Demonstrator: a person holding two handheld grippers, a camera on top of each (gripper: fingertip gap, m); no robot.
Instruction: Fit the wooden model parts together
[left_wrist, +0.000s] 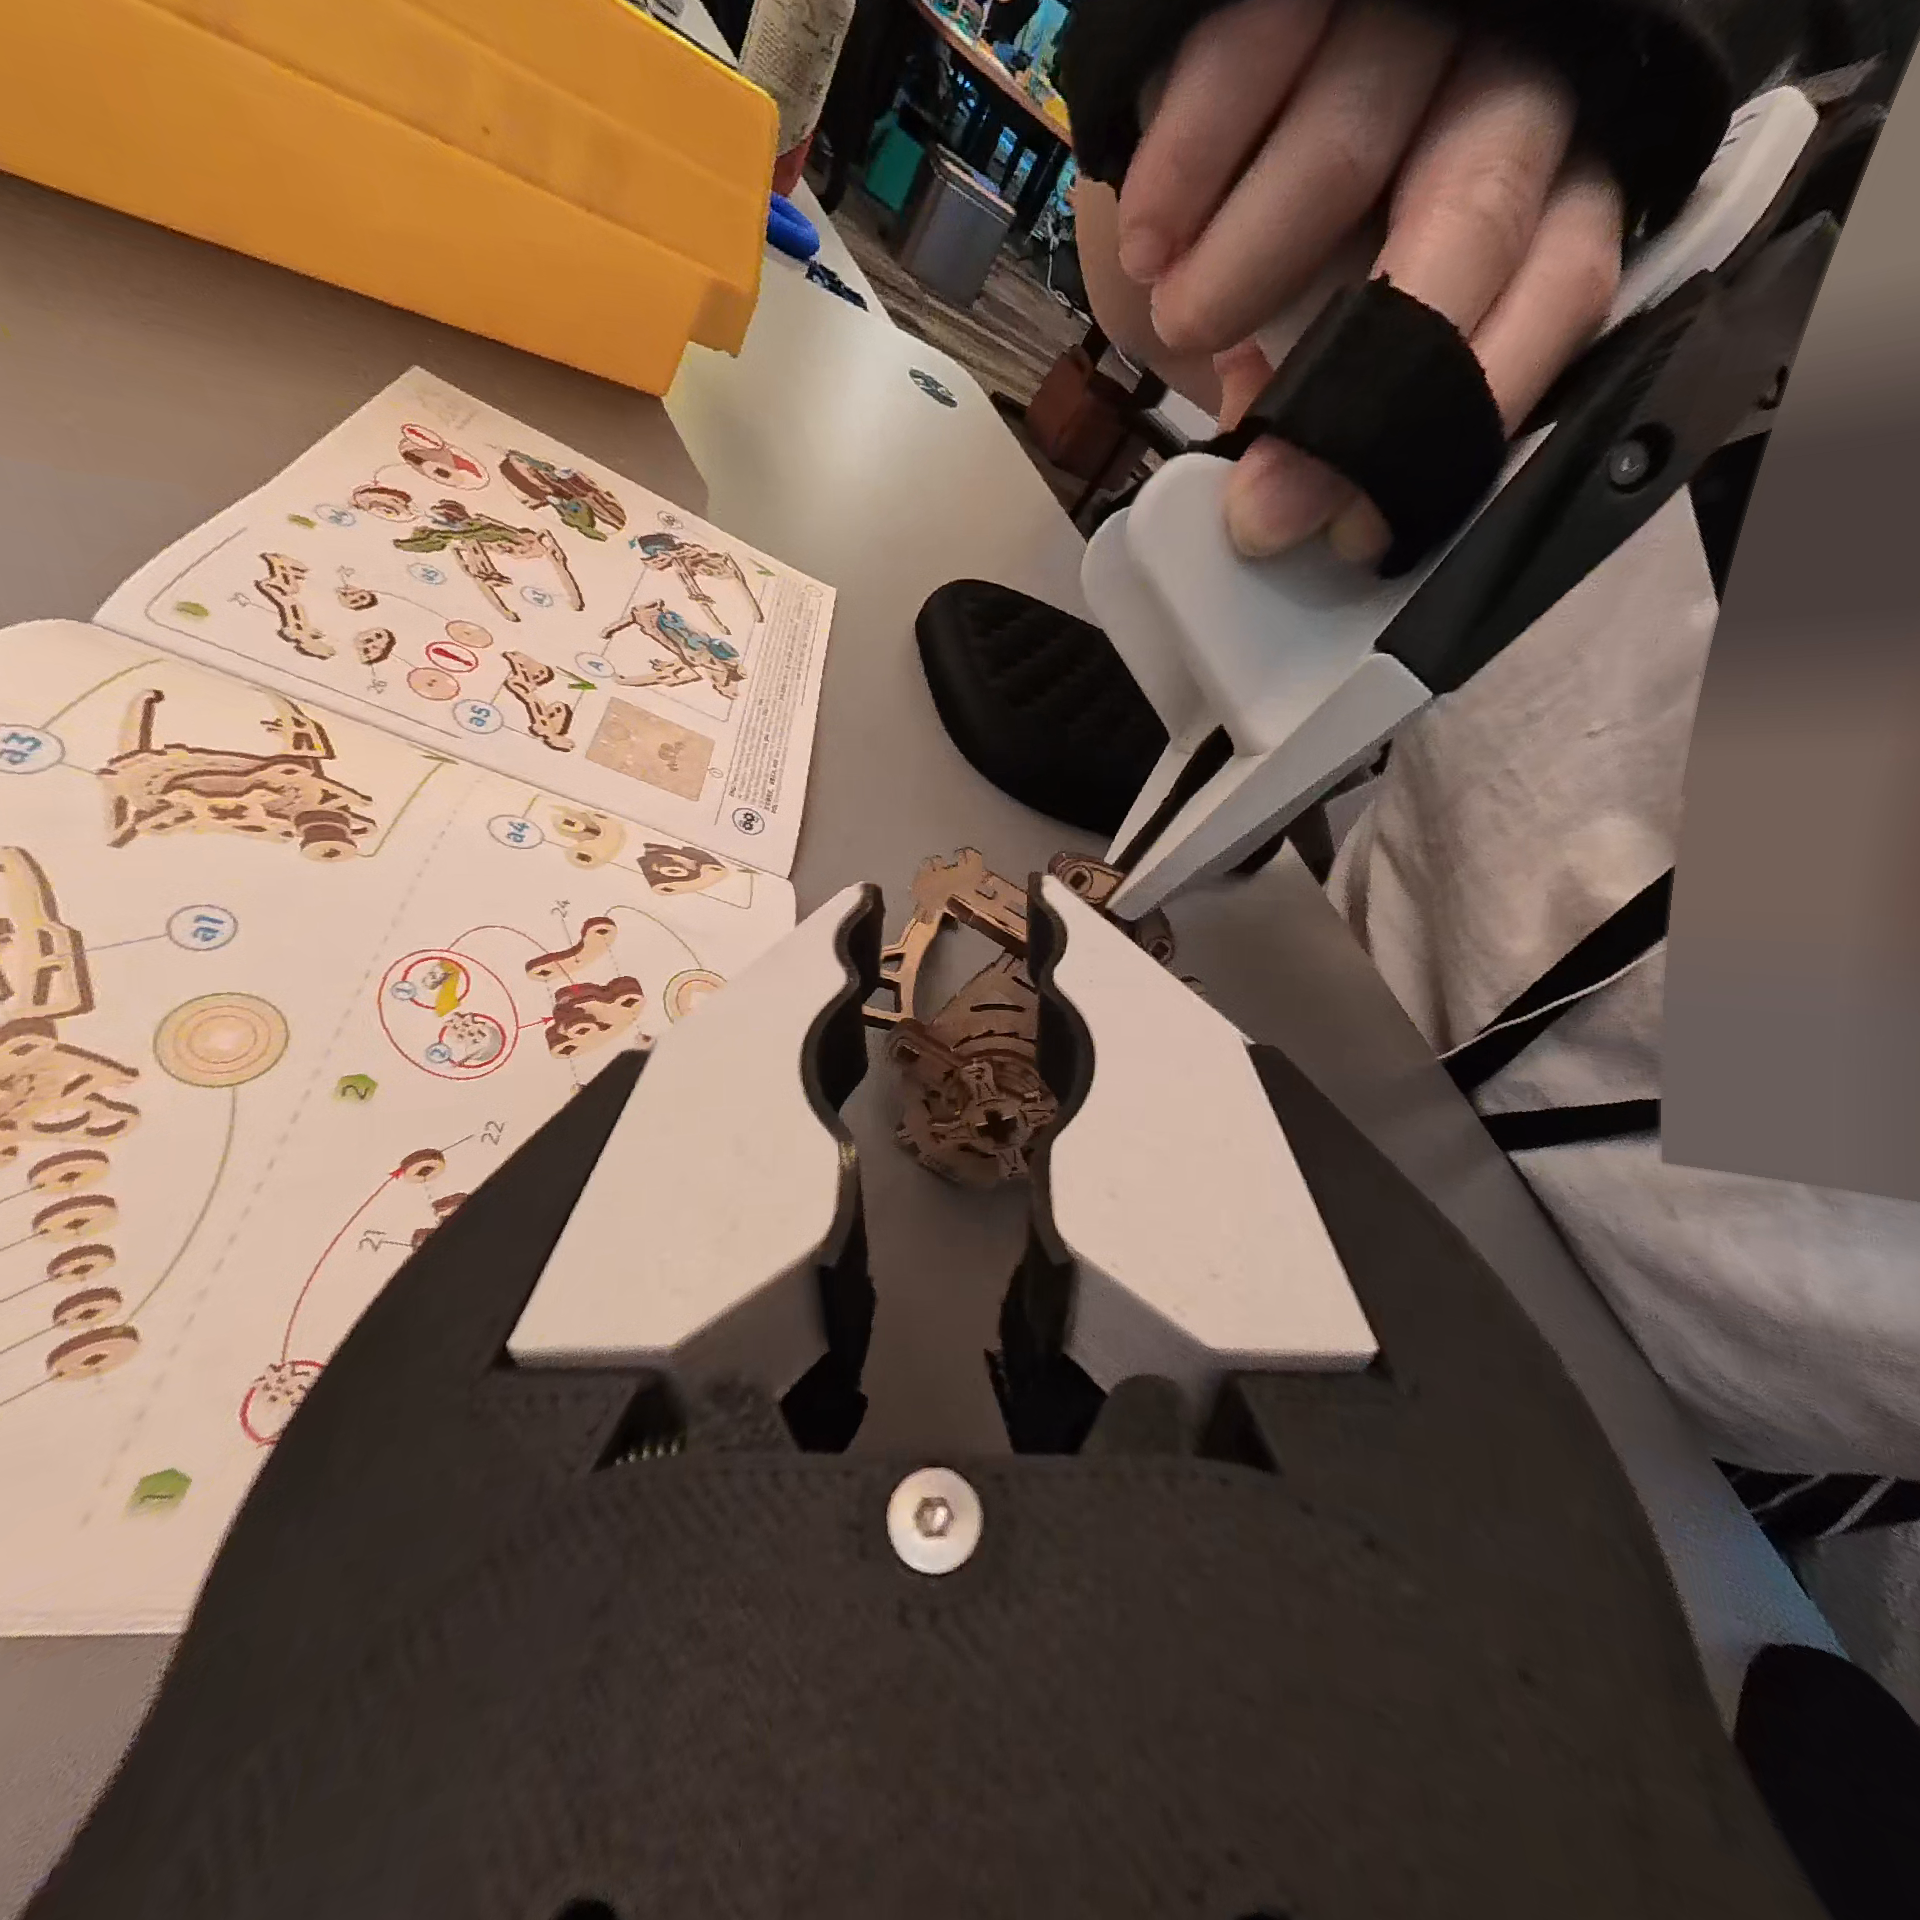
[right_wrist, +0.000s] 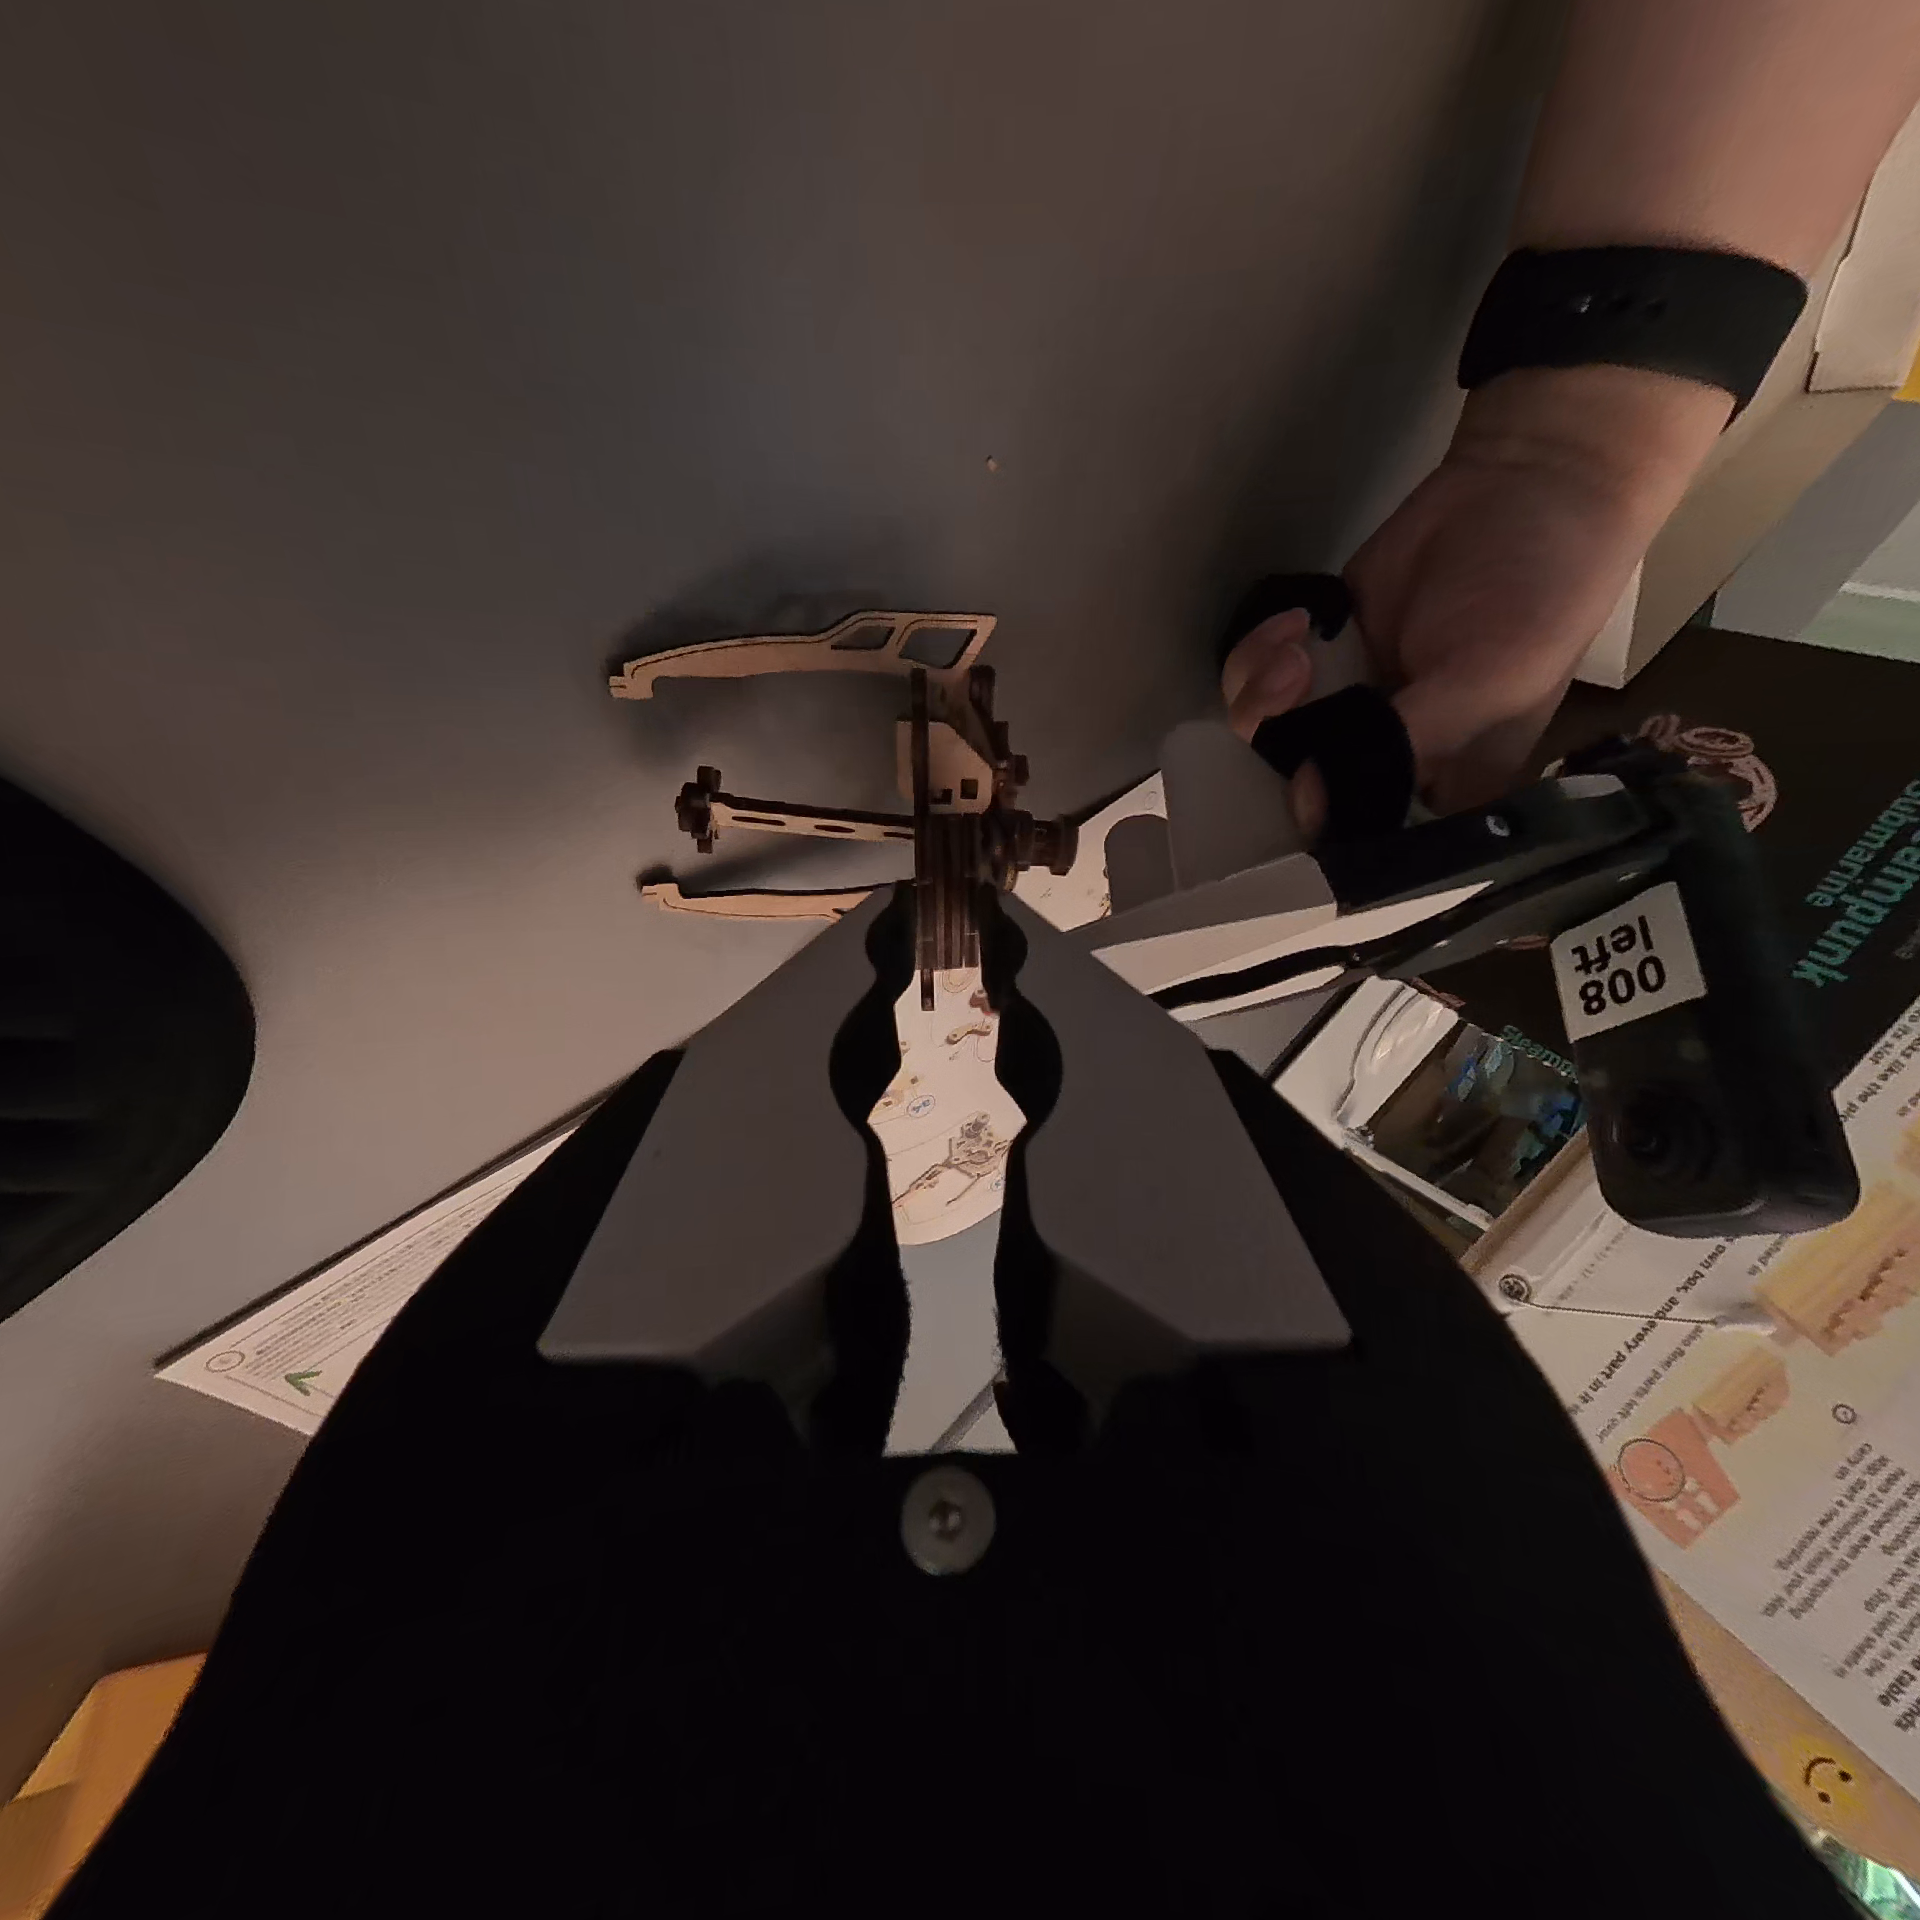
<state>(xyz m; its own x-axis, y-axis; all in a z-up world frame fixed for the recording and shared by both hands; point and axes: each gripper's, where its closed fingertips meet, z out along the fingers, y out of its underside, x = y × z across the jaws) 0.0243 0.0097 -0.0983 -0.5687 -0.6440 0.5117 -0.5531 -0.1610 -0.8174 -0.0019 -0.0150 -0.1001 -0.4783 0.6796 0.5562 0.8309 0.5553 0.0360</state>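
The wooden model (left_wrist: 971, 1091) is a small brown assembly with a round gear hub and thin curved arms, just above the grey table (left_wrist: 883, 416). My left gripper (left_wrist: 951, 904) is open, with its white fingers on either side of the model; the left finger is clear of it. My right gripper (left_wrist: 1117, 899) comes in from the upper right, its tips at the model's far end. In the right wrist view my right gripper (right_wrist: 943, 925) is shut on the model's layered hub (right_wrist: 940, 831). The left gripper (right_wrist: 1127, 966) shows to the right of the model.
Open instruction sheets (left_wrist: 364, 883) lie on the left. A yellow bin (left_wrist: 416, 156) stands at the back left. A black mesh object (left_wrist: 1039, 707) lies behind the model. The table edge (left_wrist: 1455, 1143) runs along the right, by a person's lap. A dark box (right_wrist: 1766, 831) lies beyond the left gripper. Less than 4 cm separates the two grippers' tips.
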